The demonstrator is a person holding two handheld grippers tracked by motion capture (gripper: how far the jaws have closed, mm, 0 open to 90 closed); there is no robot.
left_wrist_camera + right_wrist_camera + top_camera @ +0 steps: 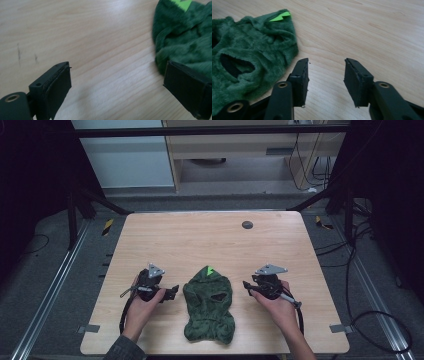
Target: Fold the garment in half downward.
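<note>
Both grippers sit low on the wooden table (200,235) in the high view, our left gripper (172,292) and right gripper (246,285) flanking a green fleece garment (208,307) that lies flat near the front edge; we judge they are set either side so each can take one edge of it. From up here the jaw gaps are too small to read, though we can see the garment's bright green tag (210,269) pointing away from us and a dark opening in its middle.

Our left gripper view settles the first question: its jaws stand wide apart and empty, one just beside the garment's (185,37) edge, bare wood between them.

Our right gripper view shows its jaws released too, holding nothing, with the garment (249,60) off beside one of them and the opening's frayed rim plain.
</note>
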